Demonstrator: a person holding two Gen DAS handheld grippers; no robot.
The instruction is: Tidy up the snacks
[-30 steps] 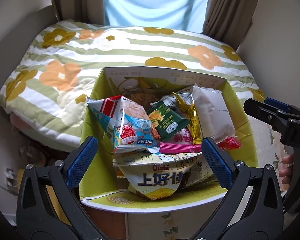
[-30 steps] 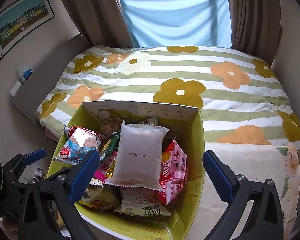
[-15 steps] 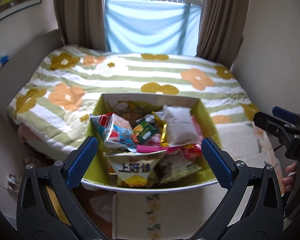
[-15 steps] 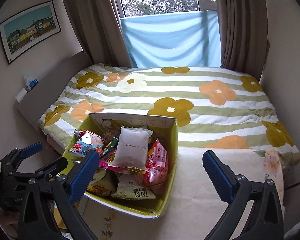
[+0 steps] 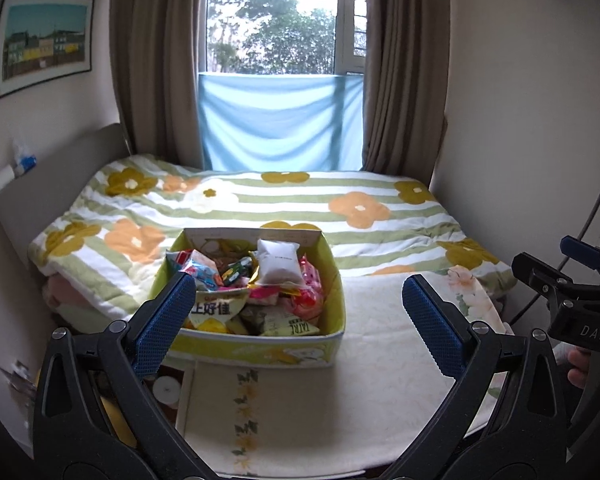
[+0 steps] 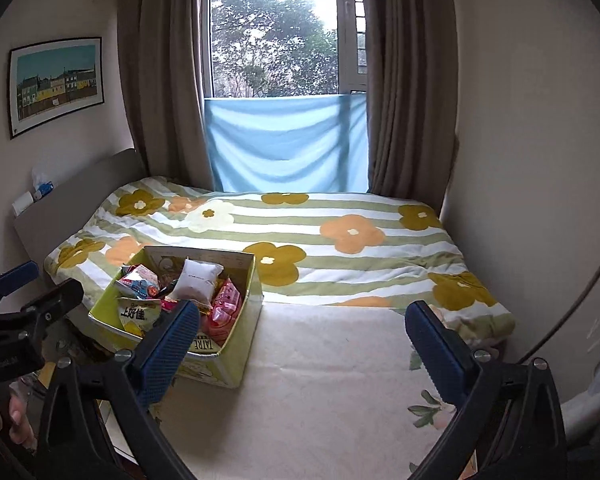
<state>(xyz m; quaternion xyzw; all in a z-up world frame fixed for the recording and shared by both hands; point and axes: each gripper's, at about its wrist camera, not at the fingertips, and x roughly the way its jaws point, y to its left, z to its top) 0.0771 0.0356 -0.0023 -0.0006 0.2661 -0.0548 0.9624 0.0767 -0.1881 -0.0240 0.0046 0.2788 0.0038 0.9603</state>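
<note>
A yellow-green cardboard box (image 5: 256, 346) full of snack packets stands on a cream cloth at the foot of the bed; it also shows in the right wrist view (image 6: 228, 364). A white packet (image 5: 279, 267) lies on top, an Oishi bag (image 5: 216, 310) at the front left. My left gripper (image 5: 298, 312) is open and empty, well back from the box. My right gripper (image 6: 302, 330) is open and empty, back and to the right of the box. Each gripper shows at the edge of the other's view.
The cream cloth (image 5: 380, 380) covers a surface in front of the bed (image 5: 284, 204) with its flowered striped quilt. A headboard (image 5: 40, 188) is on the left, a wall on the right, curtains and a window behind.
Both grippers have pulled back and up from the box, which now looks much smaller and farther. Both stay open and empty.
</note>
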